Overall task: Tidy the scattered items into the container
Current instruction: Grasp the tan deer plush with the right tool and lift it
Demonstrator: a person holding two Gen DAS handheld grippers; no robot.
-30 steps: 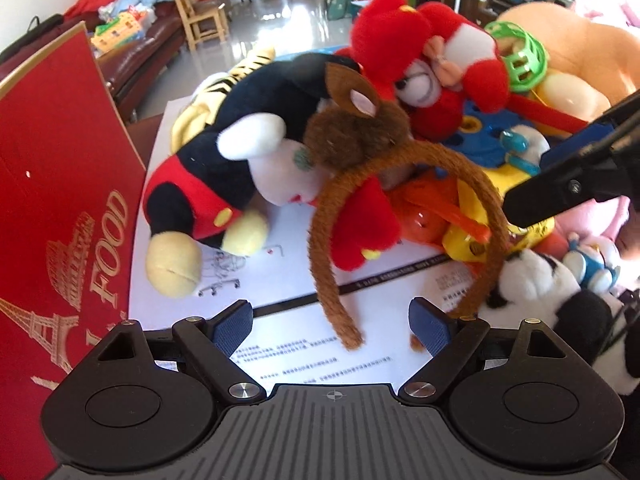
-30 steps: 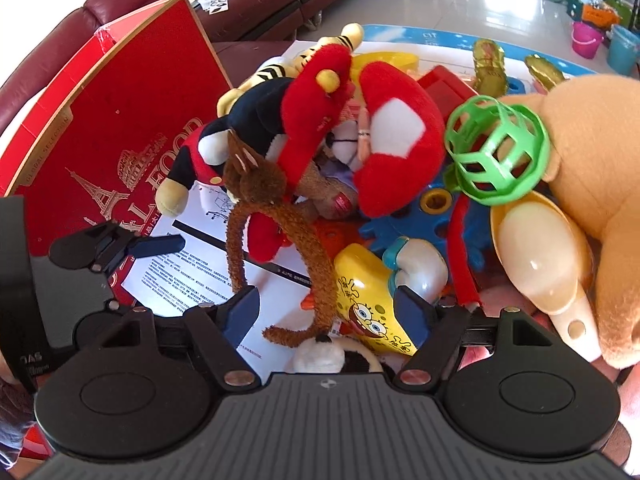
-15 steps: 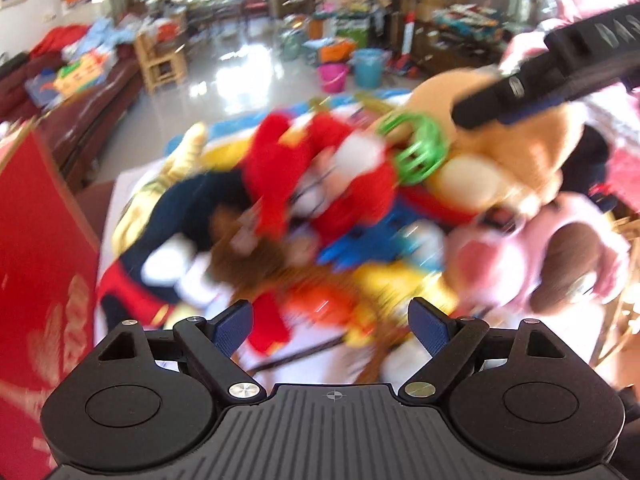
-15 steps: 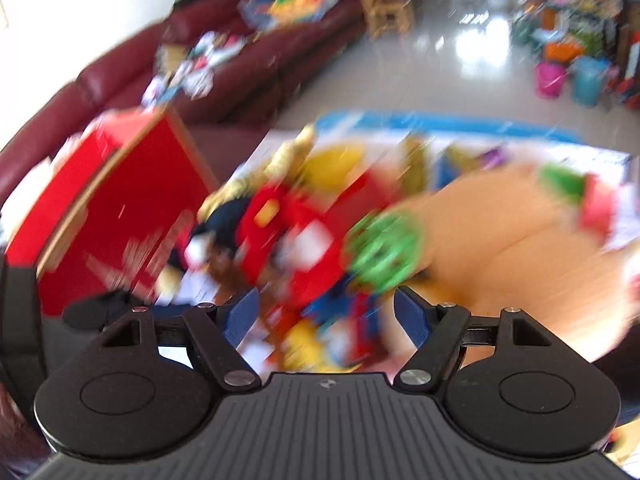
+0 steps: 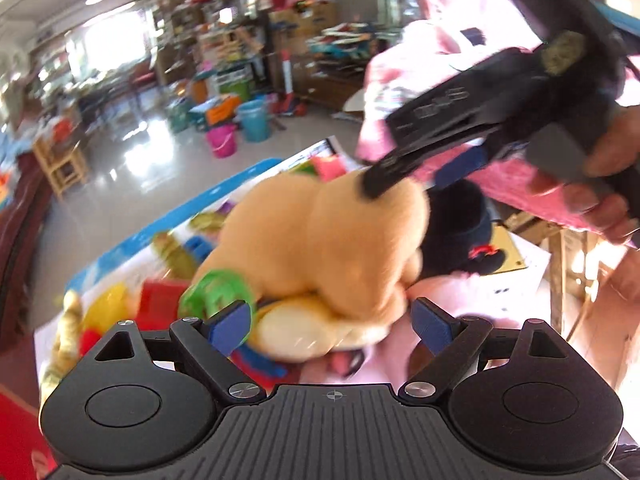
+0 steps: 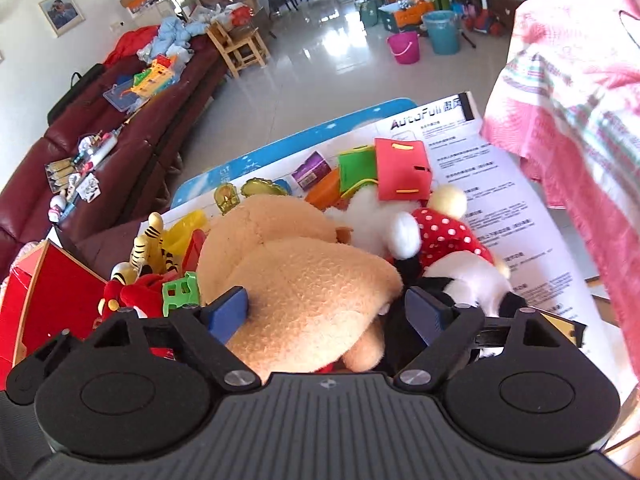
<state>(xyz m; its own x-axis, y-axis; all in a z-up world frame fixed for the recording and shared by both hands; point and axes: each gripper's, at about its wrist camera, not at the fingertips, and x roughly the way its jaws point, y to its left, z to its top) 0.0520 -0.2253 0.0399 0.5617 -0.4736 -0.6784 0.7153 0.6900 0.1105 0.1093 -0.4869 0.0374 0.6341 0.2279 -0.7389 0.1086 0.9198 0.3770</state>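
A big tan plush point(image 6: 304, 280) lies on the toy pile, and my right gripper point(image 6: 326, 314) straddles it. Its jaws are opening, with the plush between the blue pads point(image 6: 228, 312) but not squeezed. In the left wrist view the same tan plush point(image 5: 320, 240) sits ahead of my open left gripper point(image 5: 332, 326), next to a green lattice ball point(image 5: 216, 292). The right gripper point(image 5: 416, 178) reaches down onto the plush from the upper right, held by a hand point(image 5: 600, 192). The red box point(image 6: 52, 292) stands at the far left.
Around the tan plush lie a polka-dot mouse plush point(image 6: 444, 236), a tiger plush point(image 6: 148, 244), a red foam bag point(image 6: 402, 168) and small plastic toys, all on a printed sheet point(image 6: 500, 184). A pink garment point(image 6: 580, 100) hangs at the right. A dark red sofa point(image 6: 120, 152) runs behind.
Both grippers swung right and upward, away from the red box and the brown headband, onto the tan plush. The right jaws stand wider than before. The headband has left view.
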